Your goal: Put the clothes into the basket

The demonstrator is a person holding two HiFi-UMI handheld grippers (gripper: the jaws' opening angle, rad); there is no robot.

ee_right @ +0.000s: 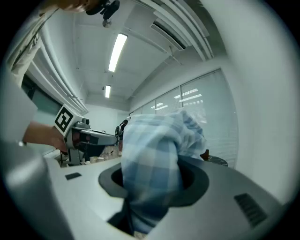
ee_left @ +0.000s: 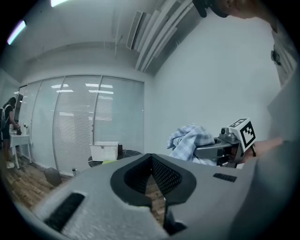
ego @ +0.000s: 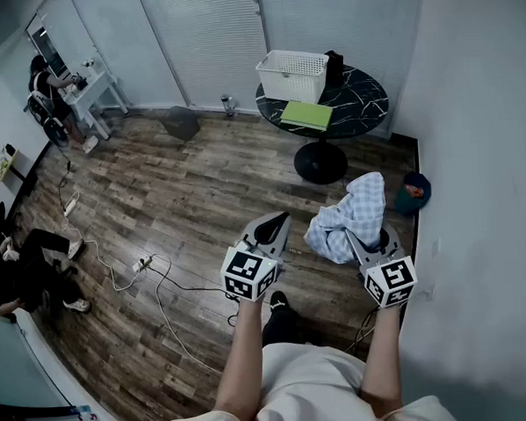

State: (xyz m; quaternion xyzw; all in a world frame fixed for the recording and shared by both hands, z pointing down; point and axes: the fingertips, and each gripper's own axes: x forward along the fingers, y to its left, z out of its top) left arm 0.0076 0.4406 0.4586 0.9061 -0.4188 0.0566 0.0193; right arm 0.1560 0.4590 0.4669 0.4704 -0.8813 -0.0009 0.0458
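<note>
The right claw (ego: 354, 243), clamped on the dangling checked shirt (ego: 355, 205), may lose it before reaching the far basket (ego: 293, 74); the left claw (ego: 277, 224) is closed and empty.

cloth (ego: 355, 205) between right tool (ego: 352, 240) jaws | left tool (ego: 279, 220) just left, apart | basket (ego: 294, 74) on counter (ego: 363, 99), well ahead of both tools

Both bare forearms reach forward side by side, the left forearm (ego: 244, 360) and the right forearm (ego: 381, 357). The left gripper (ego: 276, 224) points ahead, about level, and its jaws are together with nothing between them. The right gripper (ego: 368, 244) is also level, and its jaws clamp a checked cloth (ego: 351, 211).
</note>
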